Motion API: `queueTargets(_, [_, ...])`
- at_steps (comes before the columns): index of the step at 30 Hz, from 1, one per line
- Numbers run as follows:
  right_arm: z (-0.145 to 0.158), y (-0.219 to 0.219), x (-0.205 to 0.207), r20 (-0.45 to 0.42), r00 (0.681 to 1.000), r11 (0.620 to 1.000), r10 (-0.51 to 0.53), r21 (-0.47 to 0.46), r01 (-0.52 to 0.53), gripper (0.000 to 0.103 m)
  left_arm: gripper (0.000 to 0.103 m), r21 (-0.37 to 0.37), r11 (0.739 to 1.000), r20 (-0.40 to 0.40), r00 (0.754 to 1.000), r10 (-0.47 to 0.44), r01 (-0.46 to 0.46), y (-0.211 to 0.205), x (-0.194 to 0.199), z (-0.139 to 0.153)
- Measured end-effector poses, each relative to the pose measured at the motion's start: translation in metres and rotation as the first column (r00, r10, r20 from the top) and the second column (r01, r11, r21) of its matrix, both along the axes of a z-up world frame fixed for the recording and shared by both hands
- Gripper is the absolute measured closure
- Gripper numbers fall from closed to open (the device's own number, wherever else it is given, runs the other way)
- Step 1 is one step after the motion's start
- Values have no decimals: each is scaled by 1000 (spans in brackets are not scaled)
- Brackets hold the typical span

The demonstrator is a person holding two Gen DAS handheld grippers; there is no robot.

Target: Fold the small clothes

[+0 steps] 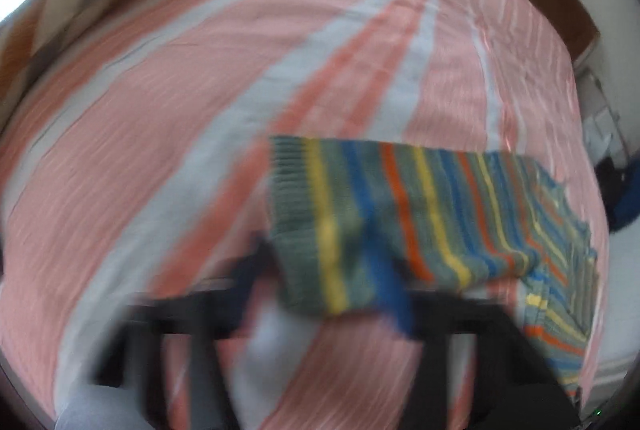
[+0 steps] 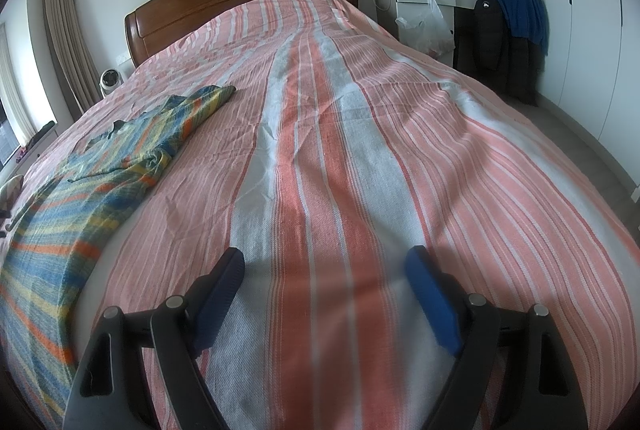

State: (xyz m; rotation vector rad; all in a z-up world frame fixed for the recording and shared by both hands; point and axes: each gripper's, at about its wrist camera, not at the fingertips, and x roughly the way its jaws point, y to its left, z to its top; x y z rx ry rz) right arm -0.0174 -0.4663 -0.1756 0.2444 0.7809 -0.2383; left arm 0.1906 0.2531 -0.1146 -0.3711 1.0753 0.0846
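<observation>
Both wrist views look steeply down over bed [image 2: 360, 110]; shared: striped sweater [image 1: 420, 214], left view closer.

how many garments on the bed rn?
1. A striped knit sweater lies along the left side of the striped bedspread in the right wrist view; its ribbed hem sits at the left claw. More could be out of frame.

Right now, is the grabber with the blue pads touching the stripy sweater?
Apart. The right wrist view shows the right gripper wide open over bare bedspread, while the striped sweater lies off to the side with sheet between them.
</observation>
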Motion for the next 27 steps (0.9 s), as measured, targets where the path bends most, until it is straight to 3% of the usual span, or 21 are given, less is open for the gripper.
queueTargets(1, [0,0,0,1,1000,1000,0,1,0,20,100,37,999,2,1000,-6,6,-11,5,4])
queueTargets(5, [0,0,0,4,1000,1000,1,3,-1,20,101,118,988,151,982,-118,100,-61,4,66])
queueTargets(8, [1,1,0,11,1000,1000,1,4,-1,20,101,184,948,272,913,-305,261,-139,-6,129])
queueTargets(11, [2,2,1,15,1000,1000,1,5,-1,20,100,232,889,330,827,-454,395,-215,-15,162])
queueTargets(13, [2,2,2,16,1000,1000,1,6,-1,20,99,260,842,336,773,-538,473,-270,-18,166])
queueTargets(15, [2,3,3,15,1000,1000,1,6,-1,20,93,262,816,313,754,-577,516,-312,-17,153])
queueTargets(16, [2,3,4,15,1000,1000,1,6,-1,20,70,242,797,274,748,-604,554,-330,-15,140])
queueTargets(17, [1,3,4,16,1000,1000,1,6,-1,20,35,222,783,234,748,-621,581,-340,-14,130])
queueTargets(18, [1,3,3,16,1000,1000,1,7,-1,20,26,205,778,196,754,-627,594,-350,-12,117])
queueTargets(21, [1,3,4,18,1000,1000,1,8,-1,20,21,166,810,206,783,-587,563,-339,-9,101])
queueTargets(25, [1,3,5,22,1000,1000,1,12,-1,20,16,132,907,157,895,-418,401,-288,9,73])
queueTargets(27, [0,3,5,22,1000,1000,1,11,-1,20,15,161,927,67,934,-351,338,-267,18,36])
